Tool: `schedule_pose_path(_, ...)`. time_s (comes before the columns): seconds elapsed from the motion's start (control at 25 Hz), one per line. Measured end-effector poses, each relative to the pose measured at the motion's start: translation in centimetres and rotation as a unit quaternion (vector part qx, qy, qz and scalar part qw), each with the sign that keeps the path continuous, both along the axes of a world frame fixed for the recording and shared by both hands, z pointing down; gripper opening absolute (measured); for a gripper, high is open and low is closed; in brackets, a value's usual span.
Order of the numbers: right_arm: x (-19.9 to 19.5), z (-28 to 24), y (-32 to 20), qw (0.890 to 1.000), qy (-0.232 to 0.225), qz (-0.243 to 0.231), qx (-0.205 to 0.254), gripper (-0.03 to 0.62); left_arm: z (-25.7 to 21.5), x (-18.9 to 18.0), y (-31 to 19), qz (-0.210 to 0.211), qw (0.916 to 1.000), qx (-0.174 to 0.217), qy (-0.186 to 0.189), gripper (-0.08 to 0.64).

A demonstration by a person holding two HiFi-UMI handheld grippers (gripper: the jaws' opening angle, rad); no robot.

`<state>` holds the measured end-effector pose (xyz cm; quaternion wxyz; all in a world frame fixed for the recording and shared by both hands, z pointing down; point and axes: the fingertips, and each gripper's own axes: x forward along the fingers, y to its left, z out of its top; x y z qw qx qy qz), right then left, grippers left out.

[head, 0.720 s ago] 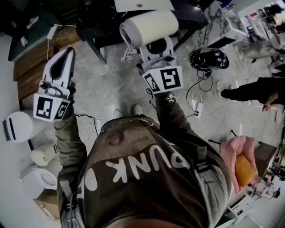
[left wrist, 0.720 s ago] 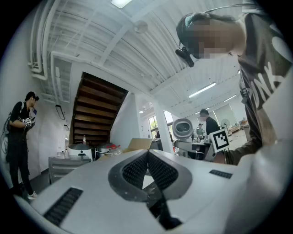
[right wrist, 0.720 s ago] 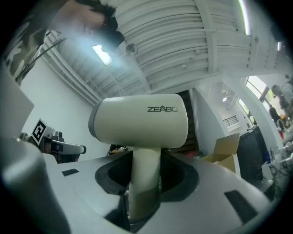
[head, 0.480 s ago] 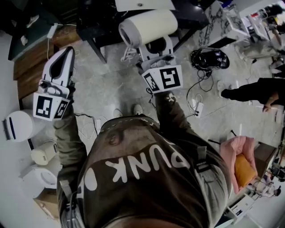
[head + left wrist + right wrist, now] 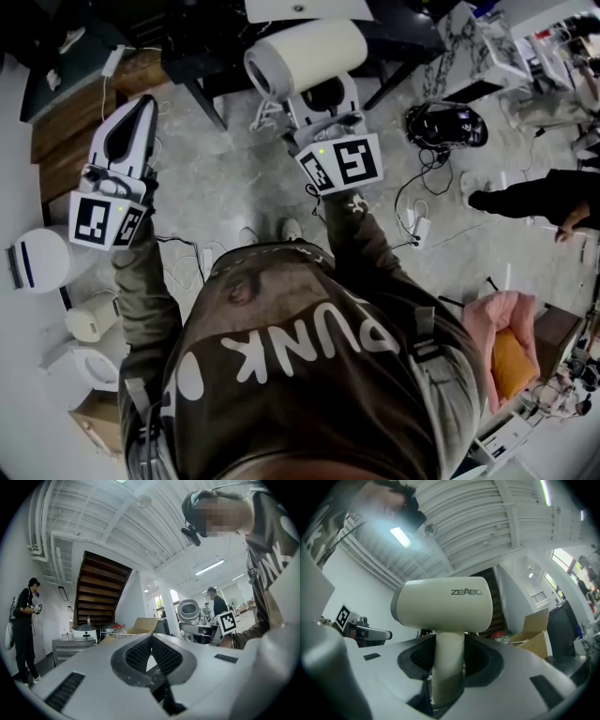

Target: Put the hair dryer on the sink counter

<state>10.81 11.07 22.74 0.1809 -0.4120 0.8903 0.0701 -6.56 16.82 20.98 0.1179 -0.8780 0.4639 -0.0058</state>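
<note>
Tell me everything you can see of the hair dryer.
The hair dryer is cream-white, smooth plastic by its look, with a short fat barrel bearing grey ZEABO lettering and a grey rim at one end. Its round handle runs down between the jaws of the right claw, which are closed on it. It is held in the air above the floor, barrel crosswise to the handle; nothing else touches it.

The person wears an olive-brown long-sleeved top [image 5: 309,375] with large white letters reading PUNK across the chest, and grey straps [image 5: 424,339] run over the shoulders. The left gripper [image 5: 143,105] and the right gripper [image 5: 326,101] are white wedge-shaped shells with dark ribbed pads [image 5: 136,656]. Each carries a white cube [image 5: 339,164] printed with black square markers.
</note>
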Motion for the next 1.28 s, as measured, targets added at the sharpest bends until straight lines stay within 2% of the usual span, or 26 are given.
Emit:
schedule_pose_path(0.4,2.3,1.3,-2.2,1.000,0.018,-0.022,-0.012,0.156,1.1,2.7,-2.2,-0.026,0.9994,-0.009,-0.022,-0.006)
schedule_pose_path(0.72,1.5,2.7,-6.0,0.999,0.024,-0.031,-0.021,0.156,2.4,2.8,-6.6,-0.029,0.9992,-0.015,-0.025,-0.006)
schedule_pose_path(1.04,-4.4,4.9,-15.3,0.999,0.038,-0.016,-0.034,0.156,5.5,-2.6,-17.3,-0.009,0.9997,-0.018,-0.017,-0.007)
schedule_pose_path(1.28,-10.2,6.2,-24.2,0.996,0.052,0.003,-0.069,0.156,7.0,-7.6,-26.9,0.015,0.9994,-0.023,-0.023,-0.006)
